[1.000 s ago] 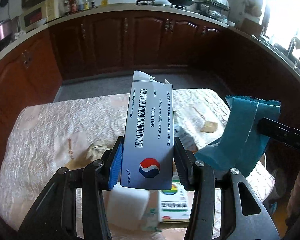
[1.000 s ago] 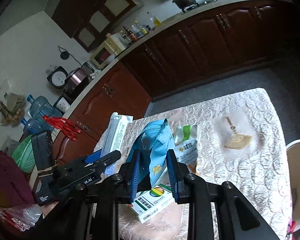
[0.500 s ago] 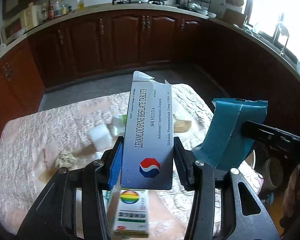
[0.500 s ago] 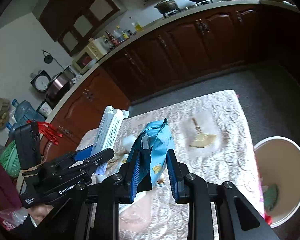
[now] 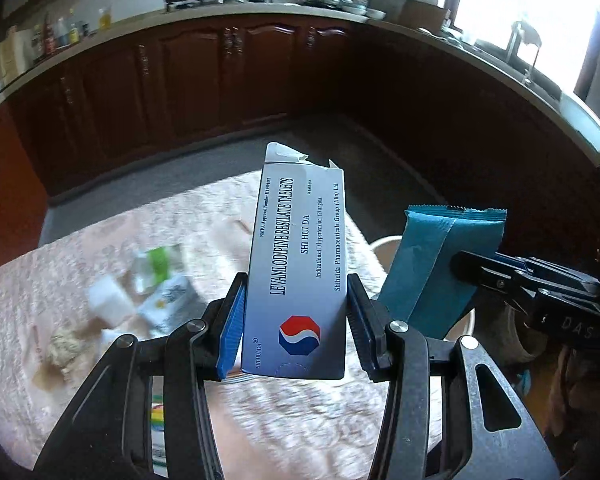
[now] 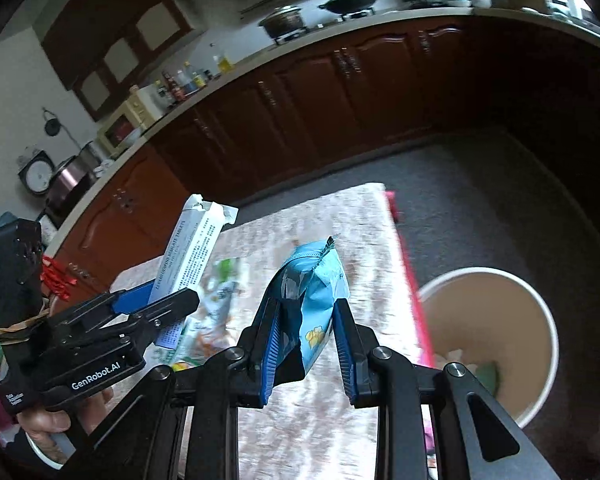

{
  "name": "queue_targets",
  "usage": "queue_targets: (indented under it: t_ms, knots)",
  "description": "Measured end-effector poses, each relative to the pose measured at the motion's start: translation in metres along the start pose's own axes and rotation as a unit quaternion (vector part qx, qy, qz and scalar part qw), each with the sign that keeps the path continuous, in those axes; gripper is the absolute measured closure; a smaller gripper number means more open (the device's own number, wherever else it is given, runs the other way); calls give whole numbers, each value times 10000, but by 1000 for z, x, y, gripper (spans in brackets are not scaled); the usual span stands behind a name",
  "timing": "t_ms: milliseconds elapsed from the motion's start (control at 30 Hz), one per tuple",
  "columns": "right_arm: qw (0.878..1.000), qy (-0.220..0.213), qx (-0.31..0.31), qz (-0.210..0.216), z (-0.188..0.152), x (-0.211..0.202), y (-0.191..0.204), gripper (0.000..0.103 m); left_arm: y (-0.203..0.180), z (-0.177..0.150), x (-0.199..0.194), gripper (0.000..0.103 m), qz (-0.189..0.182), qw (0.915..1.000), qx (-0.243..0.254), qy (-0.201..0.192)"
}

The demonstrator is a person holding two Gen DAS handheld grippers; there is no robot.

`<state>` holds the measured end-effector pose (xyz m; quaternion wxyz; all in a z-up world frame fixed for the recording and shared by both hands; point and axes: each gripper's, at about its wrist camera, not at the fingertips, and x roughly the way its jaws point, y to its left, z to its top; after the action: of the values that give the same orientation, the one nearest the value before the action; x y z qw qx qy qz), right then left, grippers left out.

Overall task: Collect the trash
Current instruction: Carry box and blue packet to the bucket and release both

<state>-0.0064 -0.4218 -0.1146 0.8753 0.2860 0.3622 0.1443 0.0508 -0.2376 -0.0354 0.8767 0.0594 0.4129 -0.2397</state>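
White cardboard fills the left wrist view: the left gripper (image 5: 296,316) has its fingers closed on a tablet box (image 5: 298,272), held upright above the desk (image 5: 100,248). Beside it, a blue snack bag (image 5: 440,264) hangs over the trash bin (image 5: 384,248).

From the right wrist view, the right gripper (image 6: 306,338) squeezes the snack bag above the desk edge, near the bin.

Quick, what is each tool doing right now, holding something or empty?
Left tool: closed on the tablet box.
Right tool: closed on the blue snack packet.
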Motion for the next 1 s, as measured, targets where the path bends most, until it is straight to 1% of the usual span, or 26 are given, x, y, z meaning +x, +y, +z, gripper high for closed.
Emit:
queue_targets:
  t_ms: [133, 367, 500, 633, 733, 867, 900, 1000]
  knots:
    - [9995, -29, 40, -324, 0, -10, -20, 78, -27, 4, 21, 58, -236, 9995, 78, 192]
    - [9952, -22, 103, -975, -5, -21, -60, 78, -61, 10, 55, 58, -566, 9971, 150, 479]
    - [9924, 54, 208, -1214, -9, -21, -80, 78, -78, 14, 71, 58, -681, 9956, 221, 597]
    - [9893, 168, 393, -1394, -15, -18, -104, 78, -93, 12, 89, 58, -937, 9926, 163, 757]
    - [9871, 241, 528, -1493, -18, -15, -117, 78, -99, 9, 101, 57, -1076, 9900, 109, 911]
    - [9815, 279, 759, -1737, -24, -10, -134, 78, -101, 2, 115, 57, -1236, 9863, 34, 1096]
    - [9802, 300, 809, -1785, -25, -8, -135, 77, -102, 0, 116, 57, -1232, 9860, 48, 1120]
    - [9768, 492, 954, -1851, -32, -2, -148, 67, -105, -4, 118, 56, -1212, 9854, 110, 1191]
